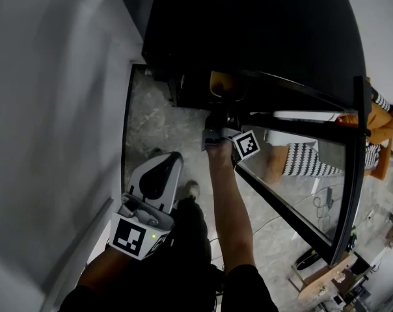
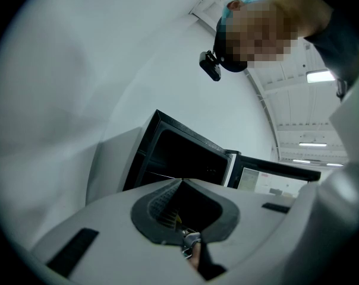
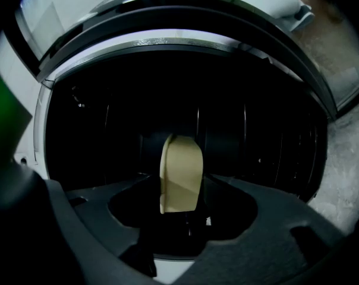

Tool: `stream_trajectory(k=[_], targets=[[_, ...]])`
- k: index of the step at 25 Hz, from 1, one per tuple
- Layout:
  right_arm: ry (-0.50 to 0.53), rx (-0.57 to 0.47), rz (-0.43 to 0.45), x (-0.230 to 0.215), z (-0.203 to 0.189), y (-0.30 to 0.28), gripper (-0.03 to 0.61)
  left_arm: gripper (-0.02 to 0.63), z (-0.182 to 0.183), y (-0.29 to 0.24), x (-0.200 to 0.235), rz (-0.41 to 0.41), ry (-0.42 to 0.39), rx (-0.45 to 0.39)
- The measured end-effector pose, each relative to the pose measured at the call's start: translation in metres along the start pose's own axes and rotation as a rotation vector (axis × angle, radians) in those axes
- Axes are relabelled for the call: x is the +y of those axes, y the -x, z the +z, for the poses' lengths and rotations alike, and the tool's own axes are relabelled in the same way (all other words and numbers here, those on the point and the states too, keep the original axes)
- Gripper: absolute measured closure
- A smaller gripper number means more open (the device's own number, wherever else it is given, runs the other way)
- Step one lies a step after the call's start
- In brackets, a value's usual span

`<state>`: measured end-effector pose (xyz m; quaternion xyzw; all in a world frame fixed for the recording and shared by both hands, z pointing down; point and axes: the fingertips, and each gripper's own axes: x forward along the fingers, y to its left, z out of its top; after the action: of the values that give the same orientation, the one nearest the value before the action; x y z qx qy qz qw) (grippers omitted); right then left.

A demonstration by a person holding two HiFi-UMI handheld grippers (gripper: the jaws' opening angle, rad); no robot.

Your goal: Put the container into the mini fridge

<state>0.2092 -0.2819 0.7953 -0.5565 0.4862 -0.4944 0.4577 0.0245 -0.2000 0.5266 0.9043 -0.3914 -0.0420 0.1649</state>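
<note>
The black mini fridge (image 1: 248, 31) stands open, its glass door (image 1: 352, 174) swung out to the right. My right gripper (image 1: 221, 109) reaches into the dark cavity with a tan, round-topped container (image 1: 219, 83) at its tips. In the right gripper view the container (image 3: 180, 174) stands upright between the grey jaws of the right gripper (image 3: 180, 183), which sit close against both its sides, so it is shut on it. The left gripper (image 1: 176, 157) hangs low at the left, away from the fridge. Seen in its own view, the left gripper (image 2: 180, 181) has its tips touching, with nothing held.
A grey wall (image 1: 53, 109) runs close along the left. Marble floor (image 1: 157, 122) shows between the wall and the fridge. A person in striped cloth (image 1: 307, 161) shows at the glass door. Cables (image 1: 320, 203) lie on the floor to the right. The fridge's ribbed back wall (image 3: 257, 135) is dark.
</note>
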Motion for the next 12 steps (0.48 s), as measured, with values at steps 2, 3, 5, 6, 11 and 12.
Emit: stream_trajectory(k=[2,3,5,6,11,12], targets=[[-0.001,-0.002,-0.002,-0.001,0.000,-0.004,0.362,0.609,0.000,-0.001,0.002,0.002,0.000,-0.004],[0.000,-0.002,-0.004,-0.001,0.001,-0.006,0.360,0.609,0.001,-0.001,0.002,0.000,-0.003,-0.007],[-0.001,-0.002,-0.008,-0.002,0.001,-0.010,0.354,0.609,0.002,-0.002,0.003,-0.001,-0.005,-0.014],[-0.002,-0.002,-0.010,-0.002,0.002,-0.012,0.348,0.609,0.003,-0.003,0.003,-0.002,-0.005,-0.014],[-0.008,-0.005,-0.016,-0.003,0.005,-0.021,0.331,0.609,0.001,-0.006,0.005,-0.002,0.000,0.002],[-0.007,-0.006,-0.017,-0.002,0.006,-0.023,0.331,0.609,0.000,-0.006,0.005,-0.005,0.000,0.010]])
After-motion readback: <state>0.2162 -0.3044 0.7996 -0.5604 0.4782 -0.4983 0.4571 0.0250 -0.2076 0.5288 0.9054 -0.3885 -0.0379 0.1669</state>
